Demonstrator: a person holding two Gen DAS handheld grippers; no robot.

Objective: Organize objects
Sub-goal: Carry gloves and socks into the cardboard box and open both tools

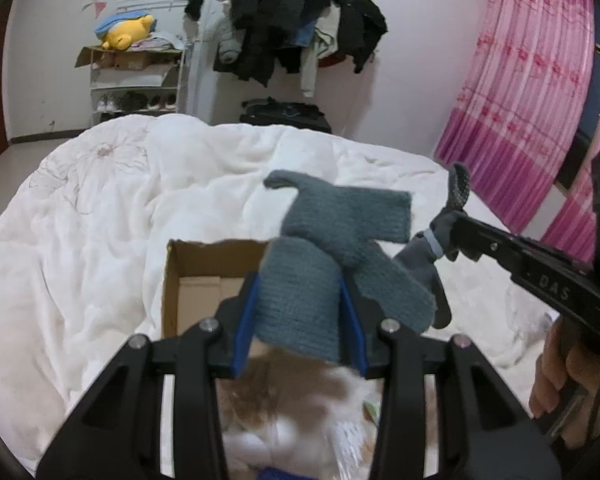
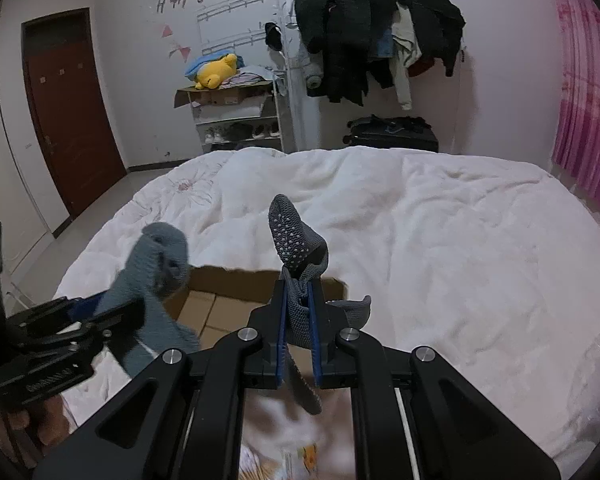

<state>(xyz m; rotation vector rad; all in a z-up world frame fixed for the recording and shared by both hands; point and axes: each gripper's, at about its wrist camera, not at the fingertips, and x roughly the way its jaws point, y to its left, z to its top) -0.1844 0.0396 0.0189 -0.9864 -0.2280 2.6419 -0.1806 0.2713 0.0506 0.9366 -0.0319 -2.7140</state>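
Note:
My left gripper (image 1: pixel 300 300) is shut on a blue-grey knitted glove (image 1: pixel 332 232) and holds it above an open cardboard box (image 1: pixel 204 276) on the bed. The same glove shows at the left of the right wrist view (image 2: pixel 160 264). My right gripper (image 2: pixel 299 300) is shut on a dark grey dotted glove (image 2: pixel 296 236), held over the box's far right edge (image 2: pixel 236 280). In the left wrist view the right gripper (image 1: pixel 456 228) comes in from the right with that dark glove (image 1: pixel 428 268) hanging from it. Blurred white and orange things lie under both grippers.
A white quilt (image 2: pixel 440 240) covers the bed around the box. Behind stand a shoe shelf (image 2: pixel 240 120) with a yellow plush toy (image 2: pixel 216 72), a rack of dark clothes (image 2: pixel 376 36), a suitcase (image 2: pixel 392 132), a brown door (image 2: pixel 68 112) and pink curtains (image 1: pixel 520 92).

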